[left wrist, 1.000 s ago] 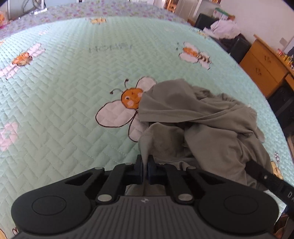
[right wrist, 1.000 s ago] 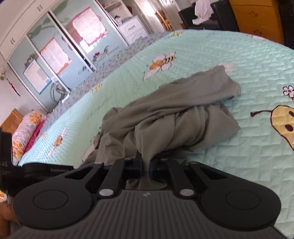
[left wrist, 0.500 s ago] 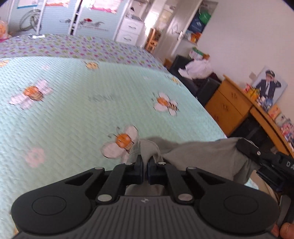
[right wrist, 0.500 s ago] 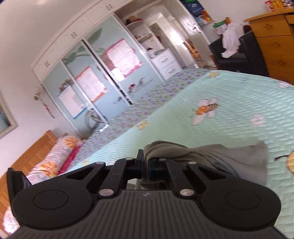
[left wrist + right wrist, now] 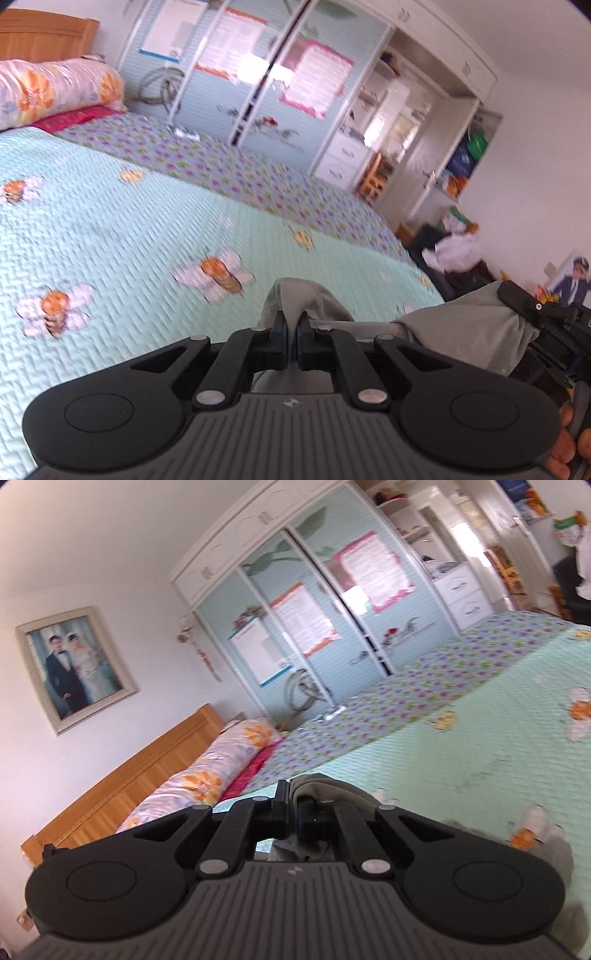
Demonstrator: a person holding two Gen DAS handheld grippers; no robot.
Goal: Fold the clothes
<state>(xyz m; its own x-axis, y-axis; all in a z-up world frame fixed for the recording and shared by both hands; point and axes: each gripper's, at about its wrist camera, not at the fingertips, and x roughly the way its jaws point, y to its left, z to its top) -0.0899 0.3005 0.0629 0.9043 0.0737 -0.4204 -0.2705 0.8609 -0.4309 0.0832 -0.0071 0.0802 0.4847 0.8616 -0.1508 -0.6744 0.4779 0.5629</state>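
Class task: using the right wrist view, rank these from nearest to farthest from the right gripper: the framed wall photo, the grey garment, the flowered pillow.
1. Grey garment: clamped in the right gripper jaws.
2. Flowered pillow: left, at the wooden headboard.
3. Framed wall photo: far left, high on the wall.

no text or labels legible anywhere

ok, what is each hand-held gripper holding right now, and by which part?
Both are shut on the grey garment. The left hand-held gripper pinches a bunched fold at one end, the right hand-held gripper a bunched fold elsewhere. Which part exactly cannot be told.
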